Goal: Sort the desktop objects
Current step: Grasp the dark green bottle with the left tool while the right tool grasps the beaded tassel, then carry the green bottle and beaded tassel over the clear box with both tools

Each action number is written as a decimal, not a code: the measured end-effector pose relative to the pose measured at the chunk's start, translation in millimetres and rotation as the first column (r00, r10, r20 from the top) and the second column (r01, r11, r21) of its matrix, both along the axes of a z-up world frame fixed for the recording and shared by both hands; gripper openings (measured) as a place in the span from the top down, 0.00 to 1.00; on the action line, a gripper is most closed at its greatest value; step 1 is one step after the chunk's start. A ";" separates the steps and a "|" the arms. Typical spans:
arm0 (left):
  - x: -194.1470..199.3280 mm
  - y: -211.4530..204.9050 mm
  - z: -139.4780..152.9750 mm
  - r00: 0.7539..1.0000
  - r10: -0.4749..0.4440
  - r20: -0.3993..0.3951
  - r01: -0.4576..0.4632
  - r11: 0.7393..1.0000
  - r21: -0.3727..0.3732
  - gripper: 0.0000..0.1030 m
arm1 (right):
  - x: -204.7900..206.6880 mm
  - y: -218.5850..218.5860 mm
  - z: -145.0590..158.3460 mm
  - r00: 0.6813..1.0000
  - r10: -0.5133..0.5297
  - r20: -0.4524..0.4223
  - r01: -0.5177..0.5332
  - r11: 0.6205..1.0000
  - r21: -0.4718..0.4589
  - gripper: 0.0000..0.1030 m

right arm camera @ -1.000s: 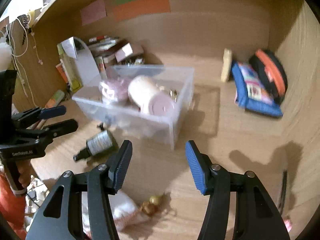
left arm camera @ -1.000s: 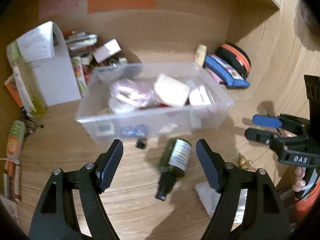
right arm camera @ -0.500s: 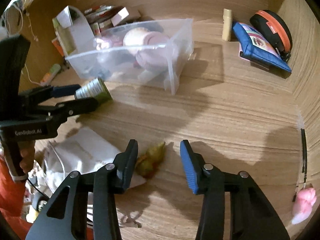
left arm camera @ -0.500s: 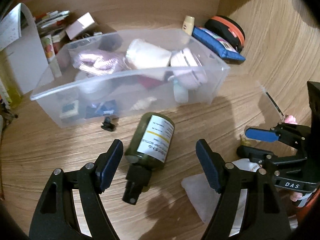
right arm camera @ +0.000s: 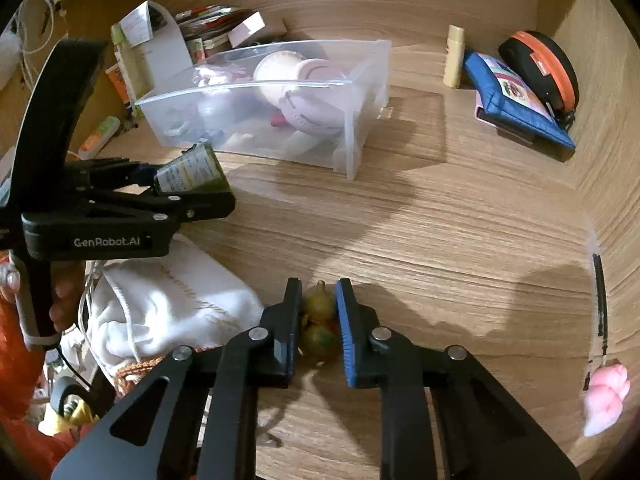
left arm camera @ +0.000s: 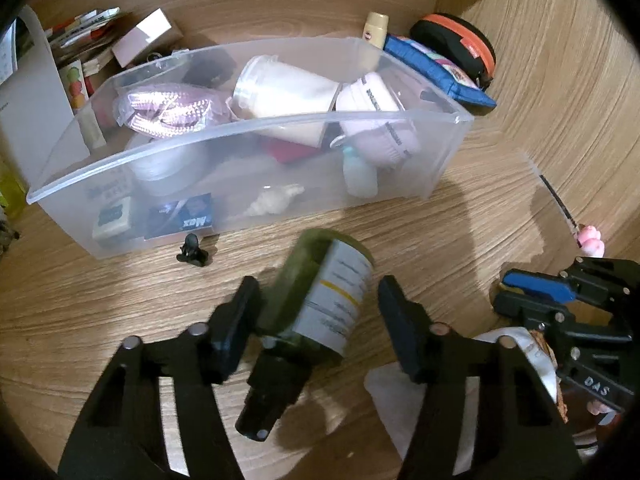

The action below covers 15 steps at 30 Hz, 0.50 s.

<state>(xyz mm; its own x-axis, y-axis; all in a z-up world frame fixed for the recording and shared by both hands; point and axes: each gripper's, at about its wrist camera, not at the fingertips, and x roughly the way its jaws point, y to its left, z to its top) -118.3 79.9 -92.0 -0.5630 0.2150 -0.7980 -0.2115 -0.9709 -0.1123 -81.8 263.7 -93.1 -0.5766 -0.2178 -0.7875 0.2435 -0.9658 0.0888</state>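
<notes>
From the left wrist view, the left gripper (left arm camera: 316, 312) has a dark green bottle (left arm camera: 320, 300) between its two fingers. The jaws have just been closing in on it. The left finger touches the bottle's side, but I see a thin gap by the right finger, so I cannot tell if the hold is firm. The bottle lies tilted on the wooden surface (left arm camera: 100, 304), just in front of the clear plastic bin (left arm camera: 248, 128), with its black cap (left arm camera: 268, 396) pointing back at the gripper. The bin is already full of soft and round things. A small black clip (left arm camera: 193, 251) sits near the bin's front wall. From the right wrist view, the right gripper (right arm camera: 318, 308) has just closed tight on a little yellow-green toy (right arm camera: 318, 316), and both fingers press on it. The toy sits on the surface next to a white cloth bag (right arm camera: 172, 304). A pink toy (right arm camera: 606, 392) lies well apart on the right. The round bottle could roll or slip out if the left gripper lifts before it squeezes properly. The little toy is bumpy, so it might pop out sideways. The two grippers are near each other and could bump on the way to the bin.
</notes>
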 end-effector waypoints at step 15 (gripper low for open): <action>13.9 -6.1 16.1 0.995 0.045 -0.086 -0.048 0.998 -0.031 0.60 | -20.0 3.4 41.4 0.994 -0.020 -0.106 0.014 0.999 -0.051 0.85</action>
